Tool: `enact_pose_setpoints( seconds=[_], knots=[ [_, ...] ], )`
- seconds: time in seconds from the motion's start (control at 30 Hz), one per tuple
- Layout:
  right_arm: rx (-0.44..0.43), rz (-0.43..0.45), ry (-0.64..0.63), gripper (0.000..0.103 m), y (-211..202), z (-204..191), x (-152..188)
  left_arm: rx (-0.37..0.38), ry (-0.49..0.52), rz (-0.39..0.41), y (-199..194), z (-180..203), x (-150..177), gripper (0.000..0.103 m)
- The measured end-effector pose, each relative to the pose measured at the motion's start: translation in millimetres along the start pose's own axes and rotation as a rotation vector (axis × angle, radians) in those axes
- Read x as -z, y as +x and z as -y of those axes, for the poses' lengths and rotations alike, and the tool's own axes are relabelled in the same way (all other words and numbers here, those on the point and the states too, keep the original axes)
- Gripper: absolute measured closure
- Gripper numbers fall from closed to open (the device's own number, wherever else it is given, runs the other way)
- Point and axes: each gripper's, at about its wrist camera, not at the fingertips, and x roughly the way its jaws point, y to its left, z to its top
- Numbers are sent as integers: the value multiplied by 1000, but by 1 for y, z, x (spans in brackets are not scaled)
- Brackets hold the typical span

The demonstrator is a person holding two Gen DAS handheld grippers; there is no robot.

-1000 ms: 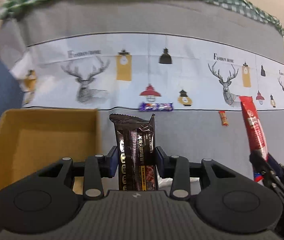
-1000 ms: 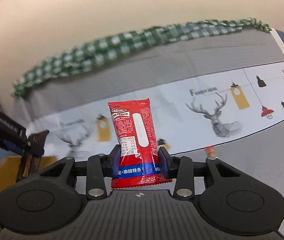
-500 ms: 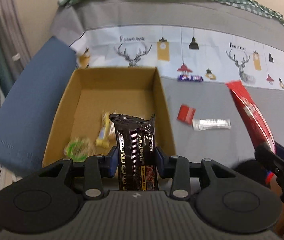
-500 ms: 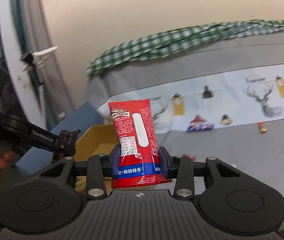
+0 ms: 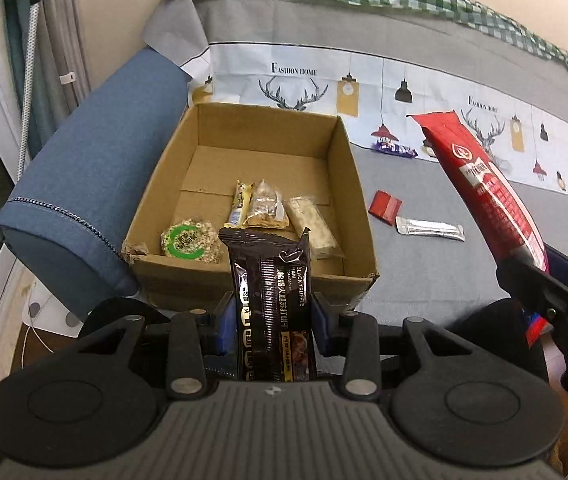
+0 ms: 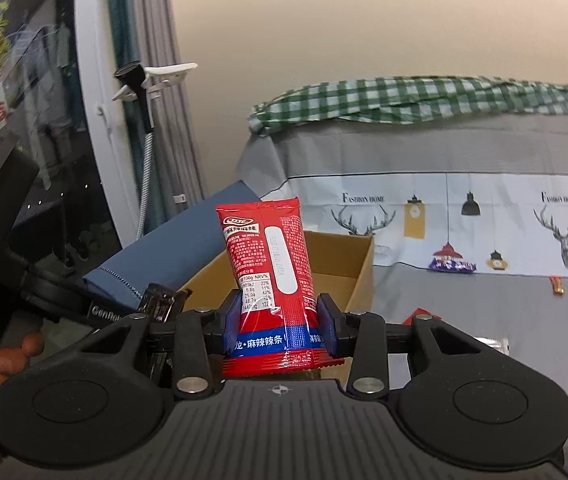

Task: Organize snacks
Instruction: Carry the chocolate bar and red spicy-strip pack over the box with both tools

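Observation:
My left gripper is shut on a black cracker packet, held upright just in front of the near wall of an open cardboard box. Several snacks lie on the box floor, among them a round green-labelled cake. My right gripper is shut on a red spicy-strip packet, upright, with the box behind it. In the left wrist view that red packet and the right gripper hang to the right of the box. The black packet shows at the left of the right wrist view.
The box sits on a grey sofa cover beside a blue armrest. Loose on the seat are a small red packet, a silver packet, a purple bar and a small orange sweet. A person's hand holds the left gripper's handle.
Both grippers swung left along the sofa, each keeping its packet. The box came from the lower left to the centre of the left view, its contents now visible.

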Motion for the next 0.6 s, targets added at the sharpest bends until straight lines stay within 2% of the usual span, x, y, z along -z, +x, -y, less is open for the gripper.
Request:
enact_pose_setpoints(
  seconds=[0.2,0.6],
  knots=[
    [9,2,-32,62,-2,-10,-2,24,-16,9,-2,-4,3,61],
    [1,-38,-56,62,9,-14,-1,13,-49,17,4,-12,2,61]
  ],
)
